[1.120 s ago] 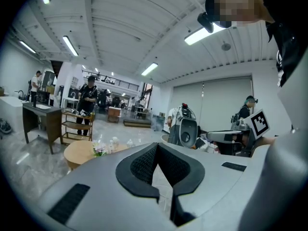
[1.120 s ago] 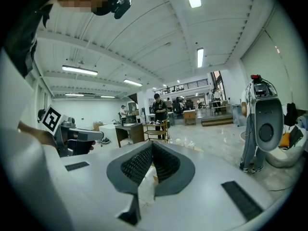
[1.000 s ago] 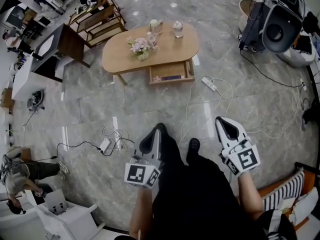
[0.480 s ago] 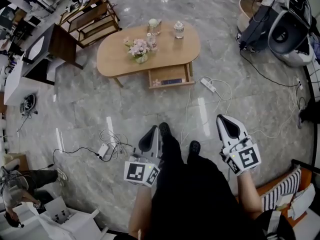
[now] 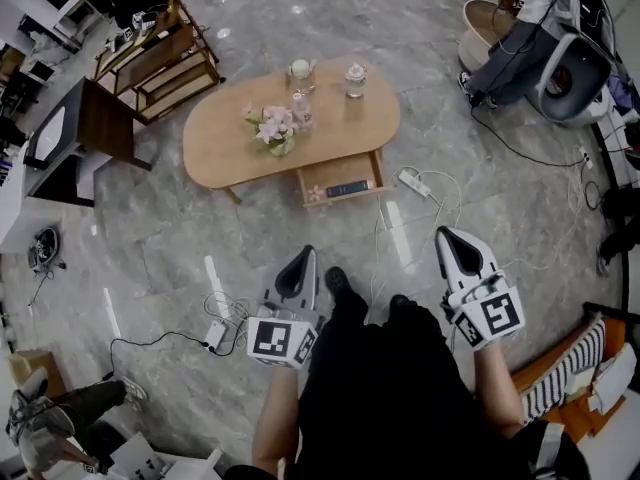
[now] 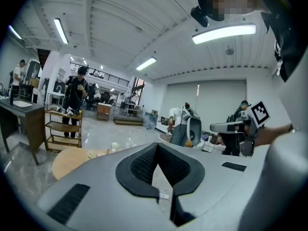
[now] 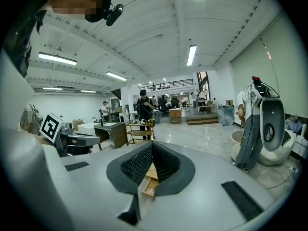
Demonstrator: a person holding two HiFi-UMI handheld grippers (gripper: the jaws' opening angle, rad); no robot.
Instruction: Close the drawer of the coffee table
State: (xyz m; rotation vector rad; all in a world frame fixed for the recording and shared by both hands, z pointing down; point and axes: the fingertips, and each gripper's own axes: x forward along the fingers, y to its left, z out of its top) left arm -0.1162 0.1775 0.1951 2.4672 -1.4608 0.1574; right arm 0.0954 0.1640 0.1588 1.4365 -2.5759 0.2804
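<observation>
Facing the table [image 5: 215, 138] at 12 o'clock, well apart across the floor [image 5: 150, 258], with its drawer [image 5: 340, 181] hanging open from the near edge toward 6 o'clock. Carrying the left gripper [image 5: 304, 256] at 7 o'clock and the right gripper [image 5: 446, 234] at 5 o'clock, both pointed at the table, jaws pressed together on nothing. Probably kept that way because shoving a drawer front calls for a blunt tip, not a grasp. Judged as approach, no contact yet.

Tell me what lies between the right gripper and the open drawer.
Head view: between right gripper and drawer lie a white power strip and loose white cables.
</observation>
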